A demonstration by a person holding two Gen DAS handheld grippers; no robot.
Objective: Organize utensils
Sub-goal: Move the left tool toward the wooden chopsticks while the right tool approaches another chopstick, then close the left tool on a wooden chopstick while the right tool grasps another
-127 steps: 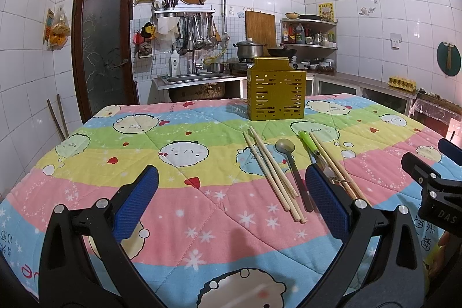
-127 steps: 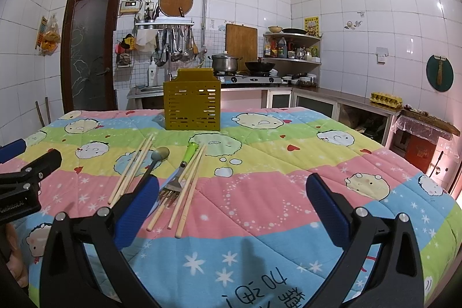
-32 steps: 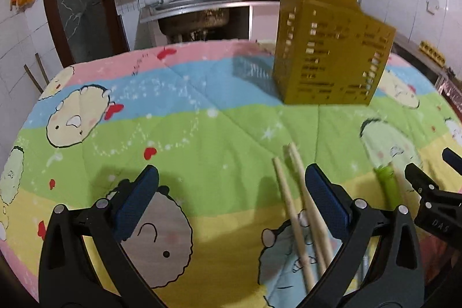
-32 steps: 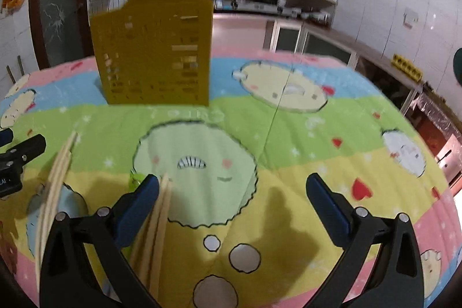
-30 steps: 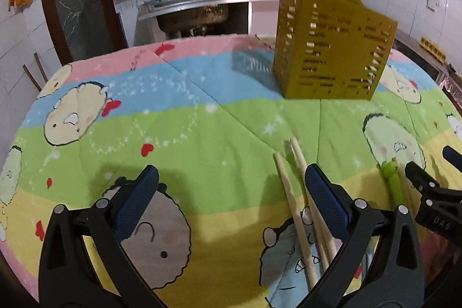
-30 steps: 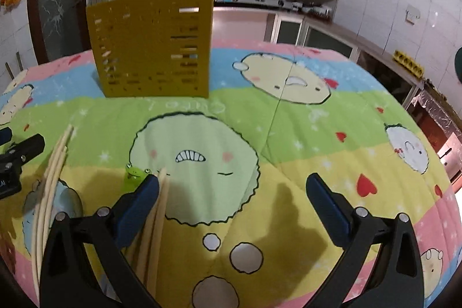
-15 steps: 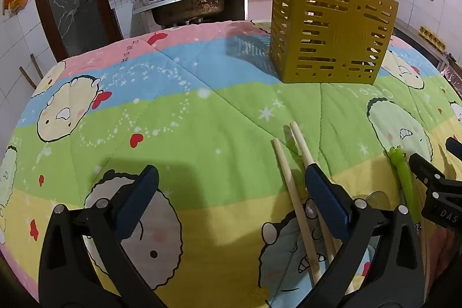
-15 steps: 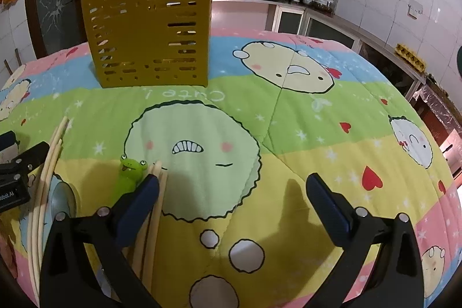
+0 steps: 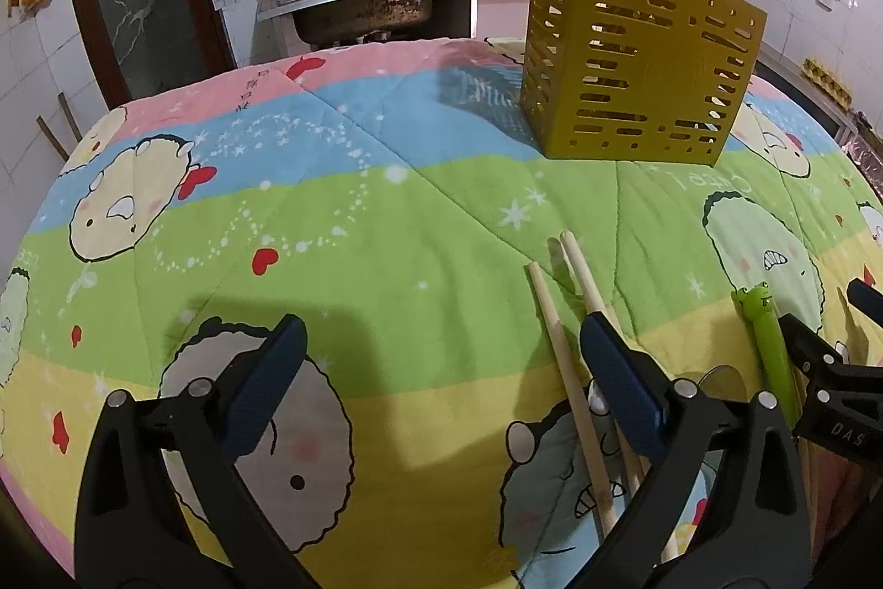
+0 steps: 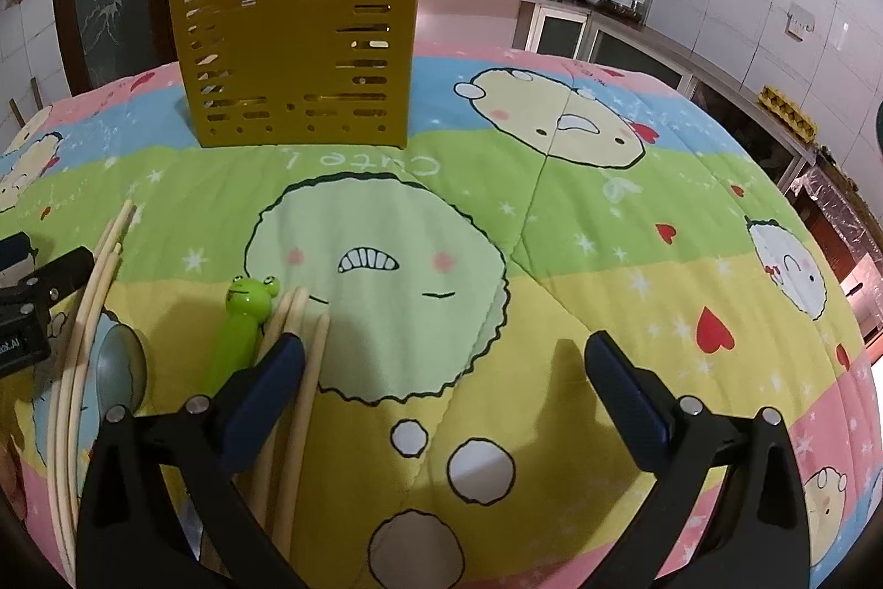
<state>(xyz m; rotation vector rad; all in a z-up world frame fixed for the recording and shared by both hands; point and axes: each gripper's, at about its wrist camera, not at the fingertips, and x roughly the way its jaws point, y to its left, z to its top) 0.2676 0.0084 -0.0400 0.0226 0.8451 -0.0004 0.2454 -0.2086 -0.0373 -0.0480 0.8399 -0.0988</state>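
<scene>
Holder: yellow slotted utensil holder (image 9: pixel 640 59) upright, far across the quilt (image 9: pixel 342 224).
Chopsticks: chopsticks (image 9: pixel 557 329) lie lengthwise toward it, by the right finger.
Left gripper (image 9: pixel 441 379): spread, empty, nearest.
Right gripper (image 10: pixel 441 385): spread, empty.

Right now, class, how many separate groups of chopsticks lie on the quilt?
2. One chopstick group lies left of the spoon; the other group lies right of the frog-handled utensil. Lower ends are hidden.

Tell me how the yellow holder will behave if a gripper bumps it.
The holder looks like thin slotted plastic, so probably light. It stands tall on a soft quilt, so a high bump may tip it; a low one likely slides it.
</scene>
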